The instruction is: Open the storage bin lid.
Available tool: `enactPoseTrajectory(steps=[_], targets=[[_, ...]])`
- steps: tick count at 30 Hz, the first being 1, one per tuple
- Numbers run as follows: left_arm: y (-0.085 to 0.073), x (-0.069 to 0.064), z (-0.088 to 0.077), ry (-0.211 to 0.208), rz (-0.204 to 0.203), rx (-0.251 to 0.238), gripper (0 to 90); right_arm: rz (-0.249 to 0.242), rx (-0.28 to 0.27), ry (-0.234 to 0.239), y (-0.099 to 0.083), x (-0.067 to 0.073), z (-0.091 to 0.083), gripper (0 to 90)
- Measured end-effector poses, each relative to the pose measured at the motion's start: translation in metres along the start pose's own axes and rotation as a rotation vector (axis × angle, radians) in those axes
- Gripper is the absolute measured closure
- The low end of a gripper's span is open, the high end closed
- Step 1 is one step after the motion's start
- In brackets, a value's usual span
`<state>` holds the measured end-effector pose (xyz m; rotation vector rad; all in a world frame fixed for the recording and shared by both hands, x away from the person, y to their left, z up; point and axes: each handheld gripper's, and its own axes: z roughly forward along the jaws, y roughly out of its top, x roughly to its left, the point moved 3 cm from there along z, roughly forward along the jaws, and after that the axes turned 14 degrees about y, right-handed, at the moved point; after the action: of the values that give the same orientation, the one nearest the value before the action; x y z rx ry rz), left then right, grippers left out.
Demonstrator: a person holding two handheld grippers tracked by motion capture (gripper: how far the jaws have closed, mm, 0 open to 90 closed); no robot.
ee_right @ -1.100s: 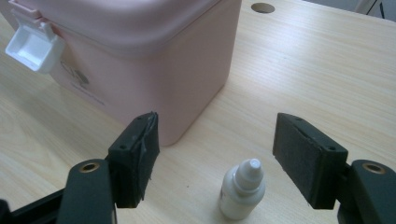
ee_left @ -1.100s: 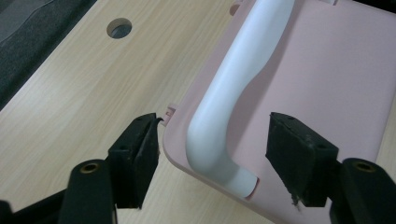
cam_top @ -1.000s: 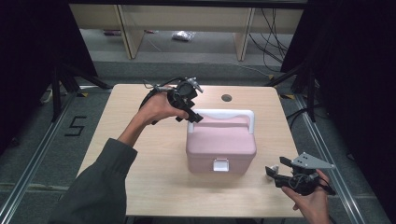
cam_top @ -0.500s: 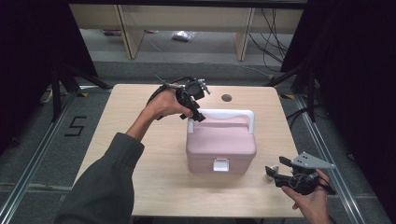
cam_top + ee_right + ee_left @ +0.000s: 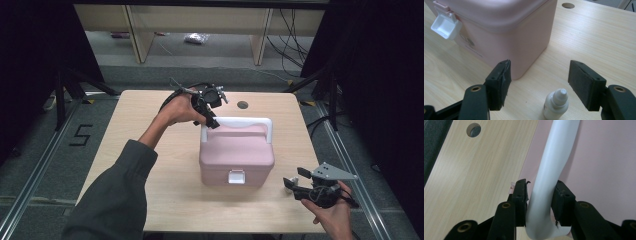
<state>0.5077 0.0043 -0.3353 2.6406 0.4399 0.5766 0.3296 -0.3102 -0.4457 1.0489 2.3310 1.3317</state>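
A pink box with a white latch stands in the middle of the table. Its white handle is raised over the lid. My left gripper reaches down to the handle's left end; its jaws have just been closing, and in the left gripper view both pads press the white handle. At the near right corner my right gripper stands open. Its jaws have just closed a little around a small white dropper bottle, which stands between them untouched, beside the pink box.
The wooden table has a round cable hole behind the box. Beyond its far edge are wooden shelf legs, cables and a small bag on the floor. Bare tabletop lies left of the box.
My left gripper has shifted slightly toward the handle's left end and its jaws have closed onto the handle. The right hand has stayed where it was.
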Motion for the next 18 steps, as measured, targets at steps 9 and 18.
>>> enactPoseTrajectory(steps=[9, 18], targets=[[0.003, -0.005, -0.011, 0.003, 0.067, -0.011, 69.8, -0.018, -0.043, 0.072, 0.004, 0.004, 0.001, 46.5], [0.007, 0.002, -0.023, 0.005, 0.064, -0.033, 70.1, -0.049, -0.051, 0.127, 0.01, 0.011, 0.003, 62.5]])
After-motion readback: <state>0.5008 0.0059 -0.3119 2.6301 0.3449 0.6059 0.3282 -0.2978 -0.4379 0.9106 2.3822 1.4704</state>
